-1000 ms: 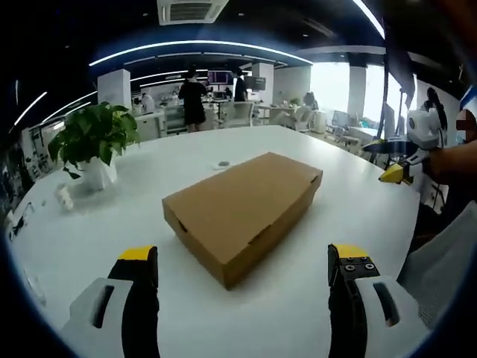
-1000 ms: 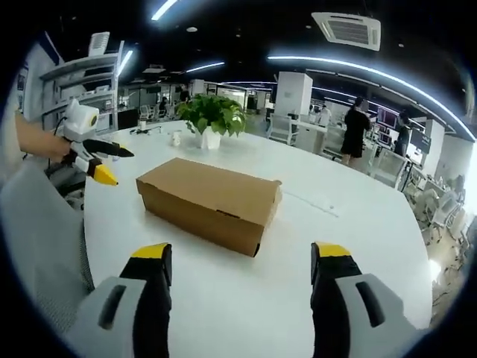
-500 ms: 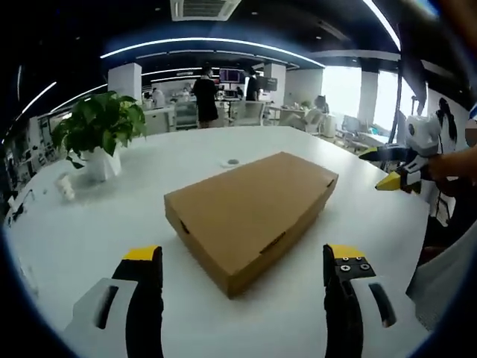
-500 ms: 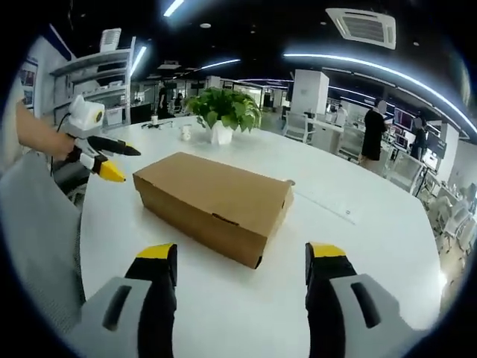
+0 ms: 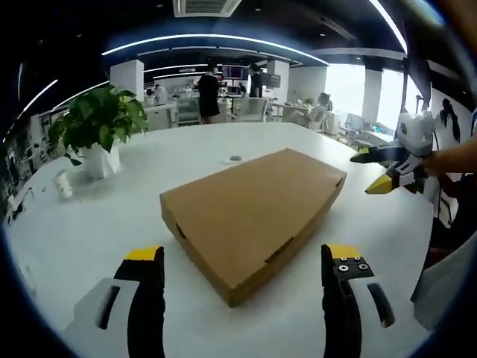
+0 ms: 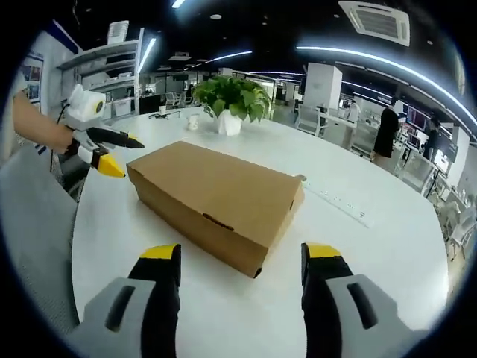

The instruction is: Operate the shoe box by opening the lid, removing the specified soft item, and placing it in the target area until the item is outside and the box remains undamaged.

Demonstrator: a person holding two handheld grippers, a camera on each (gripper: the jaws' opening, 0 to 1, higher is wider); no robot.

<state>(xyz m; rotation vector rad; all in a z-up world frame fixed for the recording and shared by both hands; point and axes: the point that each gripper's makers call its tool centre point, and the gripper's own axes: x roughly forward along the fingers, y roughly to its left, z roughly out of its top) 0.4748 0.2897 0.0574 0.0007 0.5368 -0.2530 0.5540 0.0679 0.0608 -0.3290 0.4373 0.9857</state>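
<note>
Both pairs of jaws stood wide apart and held nothing. In the left gripper view, going from left to right, a potted plant (image 5: 93, 134) stood far on the white table (image 5: 67, 246), then came the left gripper (image 5: 242, 294) with the shoe box (image 5: 253, 209) lying closed between and beyond its yellow tips, and at the right edge the right gripper (image 5: 384, 168) hung in the air beside the far end of the box. Compared with one second before, the box looked larger and nearer in both views, so both hands had come closer to it; the box itself seemed not to have moved on the table.

In the right gripper view the left gripper (image 6: 104, 153) showed at the left, near a corner of the box, and the box (image 6: 216, 198) lay ahead of that view's own open jaws, with the plant (image 6: 231, 101) behind it.

I judged that the approach was nearly finished. The lid was not yet opened, and the soft item, if inside, was hidden.
</note>
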